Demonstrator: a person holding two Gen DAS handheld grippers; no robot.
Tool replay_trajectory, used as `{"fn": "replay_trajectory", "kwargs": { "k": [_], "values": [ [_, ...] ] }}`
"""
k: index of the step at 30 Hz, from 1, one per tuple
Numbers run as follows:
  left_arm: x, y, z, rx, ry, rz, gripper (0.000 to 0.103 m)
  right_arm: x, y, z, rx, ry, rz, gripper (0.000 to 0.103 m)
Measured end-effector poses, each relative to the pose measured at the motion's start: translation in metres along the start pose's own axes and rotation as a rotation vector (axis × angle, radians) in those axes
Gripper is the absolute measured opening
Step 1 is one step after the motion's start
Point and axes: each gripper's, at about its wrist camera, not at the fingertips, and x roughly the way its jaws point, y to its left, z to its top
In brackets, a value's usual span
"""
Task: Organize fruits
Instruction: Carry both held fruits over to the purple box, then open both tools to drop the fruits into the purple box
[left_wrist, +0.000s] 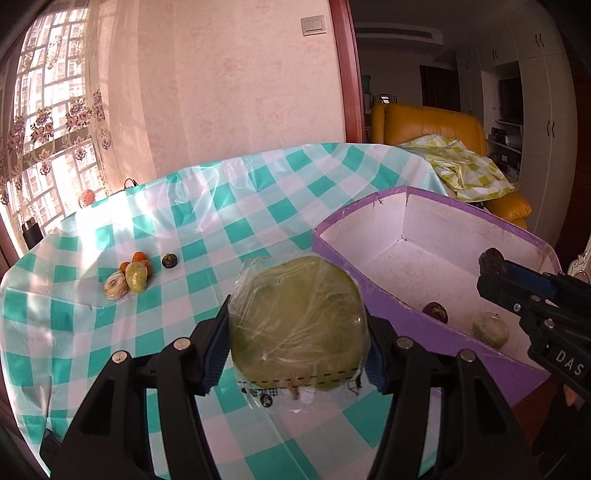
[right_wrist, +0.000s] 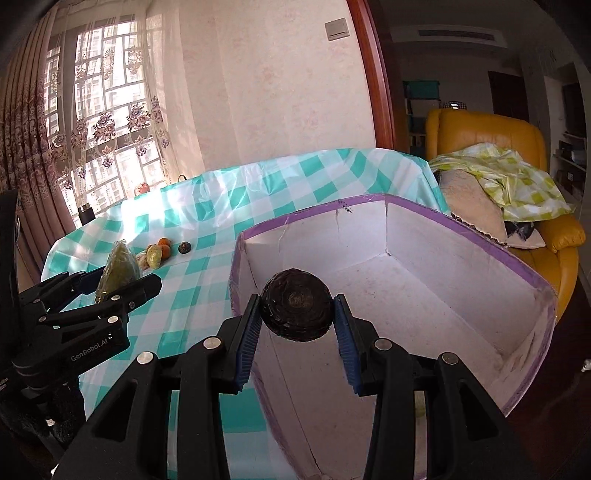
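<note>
My left gripper (left_wrist: 297, 339) is shut on a large green fruit in plastic wrap (left_wrist: 295, 321) and holds it above the checked tablecloth (left_wrist: 221, 206), left of the purple box (left_wrist: 373, 299). My right gripper (right_wrist: 295, 325) is shut on a dark round fruit (right_wrist: 295, 308) and holds it over the near left part of the box (right_wrist: 517, 258). In the left wrist view the right gripper (left_wrist: 491, 264) shows over the box, above a dark fruit (left_wrist: 435, 312) and a pale green wrapped fruit (left_wrist: 490, 329) lying inside. The left gripper (right_wrist: 110, 284) with its green fruit (right_wrist: 120, 267) shows at the left of the right wrist view.
A small cluster of fruits (left_wrist: 131, 277) and one dark fruit (left_wrist: 169, 261) lie on the cloth at the far left; they also show in the right wrist view (right_wrist: 159, 253). A yellow armchair (right_wrist: 498, 140) with a crumpled cloth stands behind the box. A curtained window is at the left.
</note>
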Motion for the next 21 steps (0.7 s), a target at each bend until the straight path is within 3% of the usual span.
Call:
{"fn": "replay_trajectory", "kwargs": {
  "k": [4,10,17,21],
  "values": [
    [0.015,-0.031,0.024,0.054,0.031,-0.089,0.06,0.005,-0.035,0.004,0.052,0.04,-0.079,0.04],
    [0.062,-0.082,0.052,0.15,0.168,-0.18,0.06,0.021,-0.066,0.003,0.061,0.151,-0.18,0.04],
    [0.142,-0.116,0.05,0.165,0.473,-0.189,0.06,0.05,-0.063,-0.001,-0.044,0.304,-0.204,0.041],
    [0.159,-0.121,0.044,0.193,0.496,-0.14,0.06,0.06,-0.062,0.003,-0.079,0.34,-0.228,0.041]
  ]
}}
